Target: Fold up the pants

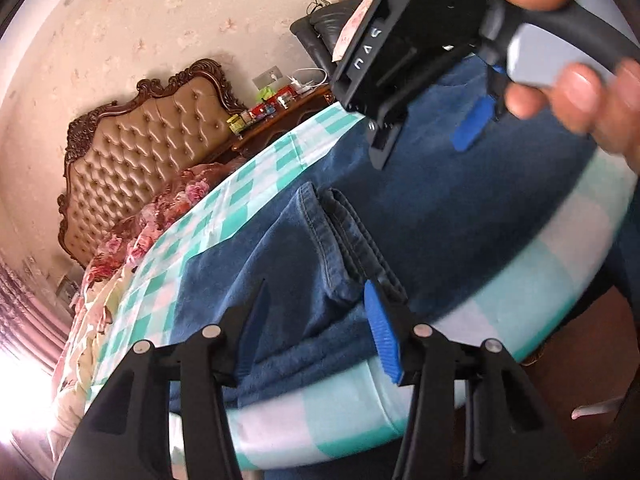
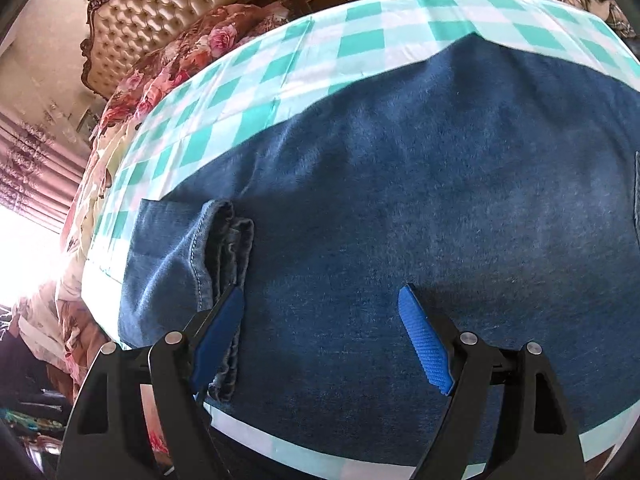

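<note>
On the checked cloth lie the jeans, spread flat and covering most of the table top, with the folded hems stacked near the left edge. Left tongs hang low over those hems, jaws apart, nothing pinched; the blue pad sits just beside the doubled cuff, and whether it brushes the denim is hard to say from this angle. Right tongs stand wide open above the broad middle of the jeans, one pad over plain fabric, the other close by the hem stack. Seen from the left side, the right tongs point steeply down at the cloth, held in a hand whose fingers wrap the grey handle. Behind the table stand a tufted headboard and a flowered quilt. Bright light floods the window side.
</note>
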`<act>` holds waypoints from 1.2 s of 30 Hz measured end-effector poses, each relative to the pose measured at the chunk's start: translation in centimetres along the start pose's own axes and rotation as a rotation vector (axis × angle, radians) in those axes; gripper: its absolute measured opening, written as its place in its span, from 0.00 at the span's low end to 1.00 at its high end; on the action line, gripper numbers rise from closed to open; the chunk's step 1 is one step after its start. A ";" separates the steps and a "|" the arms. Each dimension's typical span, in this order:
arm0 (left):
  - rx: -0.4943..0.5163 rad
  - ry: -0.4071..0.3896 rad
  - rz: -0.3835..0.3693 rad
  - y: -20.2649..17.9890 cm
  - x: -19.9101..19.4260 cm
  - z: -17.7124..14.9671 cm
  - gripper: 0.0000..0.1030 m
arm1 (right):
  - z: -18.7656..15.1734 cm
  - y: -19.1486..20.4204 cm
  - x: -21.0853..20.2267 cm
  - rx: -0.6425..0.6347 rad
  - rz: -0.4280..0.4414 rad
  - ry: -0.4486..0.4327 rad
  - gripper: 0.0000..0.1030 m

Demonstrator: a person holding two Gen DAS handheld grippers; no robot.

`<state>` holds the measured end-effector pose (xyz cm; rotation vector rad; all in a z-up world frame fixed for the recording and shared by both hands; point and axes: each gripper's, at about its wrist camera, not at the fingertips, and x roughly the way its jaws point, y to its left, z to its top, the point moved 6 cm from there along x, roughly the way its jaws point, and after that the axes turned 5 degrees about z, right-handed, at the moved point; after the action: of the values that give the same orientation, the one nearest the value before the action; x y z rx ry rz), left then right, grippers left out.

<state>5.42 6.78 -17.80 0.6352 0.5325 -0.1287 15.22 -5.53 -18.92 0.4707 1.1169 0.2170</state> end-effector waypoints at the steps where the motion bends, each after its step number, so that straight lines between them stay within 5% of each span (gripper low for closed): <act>1: 0.016 0.020 -0.014 -0.3 0.7 -0.1 0.42 | -0.1 0.1 0.1 -0.006 -0.002 0.002 0.76; 2: 0.039 0.030 -0.032 -0.6 1.3 -0.2 0.21 | -0.1 0.2 0.2 -0.010 -0.002 0.004 0.76; 3: 0.048 0.030 -0.043 -0.8 1.6 -0.1 0.16 | -0.1 0.3 0.2 -0.012 0.005 0.005 0.76; 7: -0.005 -0.035 -0.036 0.3 -0.6 0.9 0.14 | -0.1 0.5 0.1 -0.006 0.032 0.011 0.76; 13: 0.017 0.000 -0.088 -1.2 0.1 -0.5 0.14 | 0.4 0.6 1.0 0.034 0.079 0.032 0.77; 20: -0.041 -0.034 -0.120 -0.2 -0.9 -1.0 0.31 | 1.9 2.8 3.0 0.022 0.109 0.062 0.79; 23: -0.001 -0.056 -0.144 -1.0 -2.1 -1.3 0.54 | 2.2 3.6 3.4 0.004 0.116 0.072 0.79; 36: -0.068 -0.059 -0.181 -0.7 -2.0 -0.4 0.47 | 2.4 3.1 3.2 0.009 0.148 0.088 0.77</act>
<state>3.34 6.36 -17.45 0.5145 0.5352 -0.2979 18.92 -2.10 -19.22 0.5562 1.1703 0.3649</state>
